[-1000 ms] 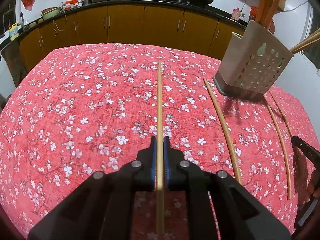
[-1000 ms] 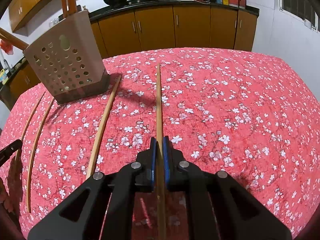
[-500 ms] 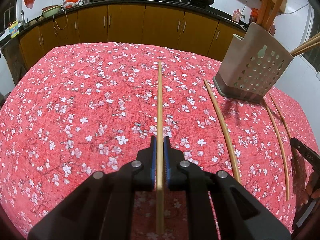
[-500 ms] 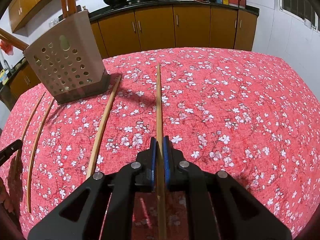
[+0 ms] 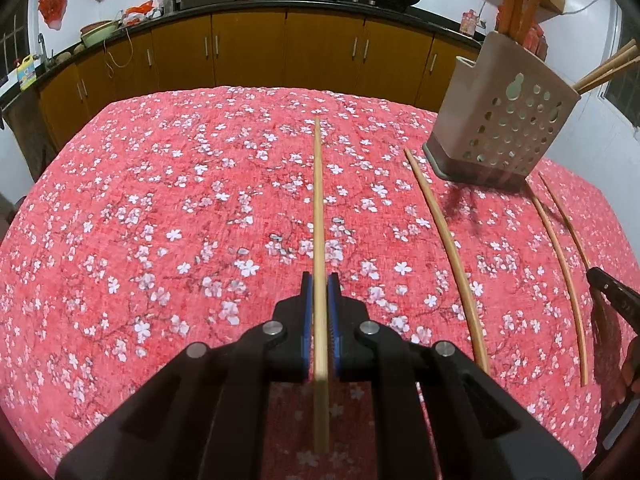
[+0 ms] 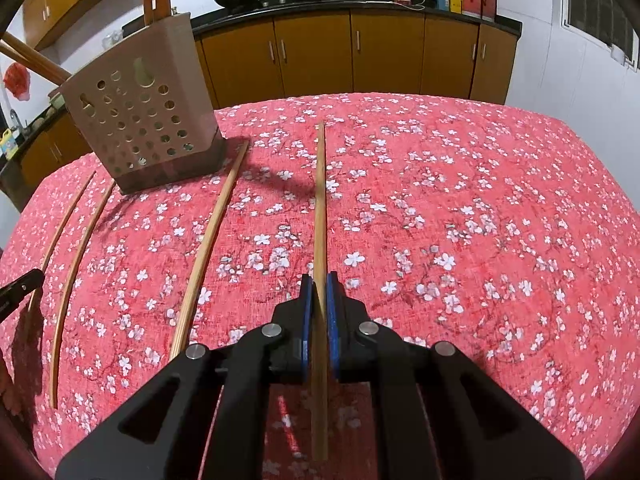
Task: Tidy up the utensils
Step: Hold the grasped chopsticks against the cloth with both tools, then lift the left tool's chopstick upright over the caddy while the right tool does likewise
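Observation:
My left gripper (image 5: pixel 319 280) is shut on a wooden chopstick (image 5: pixel 318 200) that points straight ahead over the red flowered tablecloth. My right gripper (image 6: pixel 319 280) is shut on another wooden chopstick (image 6: pixel 320 200), also pointing ahead. A beige perforated utensil holder (image 5: pixel 504 120) stands ahead right in the left wrist view and ahead left in the right wrist view (image 6: pixel 140 116), with chopsticks and utensil handles in it. Three loose chopsticks lie on the cloth between the grippers: one (image 5: pixel 444 240) near the holder, two (image 5: pixel 560 256) further right; in the right view they lie left (image 6: pixel 208 240).
The table (image 5: pixel 120 220) is covered by red cloth with white blossoms. Brown kitchen cabinets (image 5: pixel 280 52) with a black counter, woks and bottles run behind it. The other gripper's tip shows at the right edge (image 5: pixel 612 292) and at the left edge (image 6: pixel 20 288).
The left gripper has lifted and tilted slightly, so the table looks a little lower in its view. The right gripper has not visibly moved.

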`<act>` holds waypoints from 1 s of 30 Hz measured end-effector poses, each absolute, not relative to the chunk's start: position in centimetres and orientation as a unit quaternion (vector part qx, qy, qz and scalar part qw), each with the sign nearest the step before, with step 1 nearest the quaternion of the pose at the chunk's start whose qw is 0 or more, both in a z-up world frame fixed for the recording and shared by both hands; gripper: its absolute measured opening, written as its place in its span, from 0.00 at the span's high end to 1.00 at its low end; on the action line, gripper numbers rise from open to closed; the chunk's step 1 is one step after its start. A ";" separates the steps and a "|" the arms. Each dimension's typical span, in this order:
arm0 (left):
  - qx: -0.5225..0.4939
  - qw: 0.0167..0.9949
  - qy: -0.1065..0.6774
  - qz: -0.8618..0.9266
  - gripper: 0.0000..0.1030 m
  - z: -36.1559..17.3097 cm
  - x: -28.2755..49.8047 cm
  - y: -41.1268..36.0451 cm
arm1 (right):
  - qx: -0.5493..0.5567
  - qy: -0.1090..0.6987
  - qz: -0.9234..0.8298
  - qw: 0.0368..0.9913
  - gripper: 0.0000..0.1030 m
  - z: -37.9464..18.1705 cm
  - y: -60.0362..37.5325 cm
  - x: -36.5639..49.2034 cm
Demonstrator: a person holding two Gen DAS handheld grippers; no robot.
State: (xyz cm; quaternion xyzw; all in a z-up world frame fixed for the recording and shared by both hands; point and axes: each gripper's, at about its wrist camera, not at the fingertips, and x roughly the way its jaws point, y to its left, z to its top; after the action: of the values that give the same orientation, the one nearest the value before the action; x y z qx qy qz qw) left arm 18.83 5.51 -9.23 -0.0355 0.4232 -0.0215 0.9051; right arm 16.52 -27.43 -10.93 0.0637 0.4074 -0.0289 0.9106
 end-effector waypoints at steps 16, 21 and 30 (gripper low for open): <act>-0.047 0.905 0.422 -0.036 0.93 -7.3 18.1 6.1 | 0.091 0.354 -0.019 0.930 0.93 -7.3 -29.1 14.1; -0.042 0.921 0.383 -0.050 0.93 -3.4 16.6 6.1 | 0.094 0.306 -0.023 0.947 0.93 -3.9 -30.1 12.5; -0.066 0.945 0.315 -0.064 0.93 2.5 15.4 6.4 | 0.095 0.233 -0.033 0.967 0.93 0.2 -30.3 11.2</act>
State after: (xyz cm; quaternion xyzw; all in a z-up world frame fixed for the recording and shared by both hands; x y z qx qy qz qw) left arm 15.45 6.37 2.45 -0.0662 0.3145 -0.0636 0.9448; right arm 11.22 -30.33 0.19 0.0951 0.2327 -0.0328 0.9673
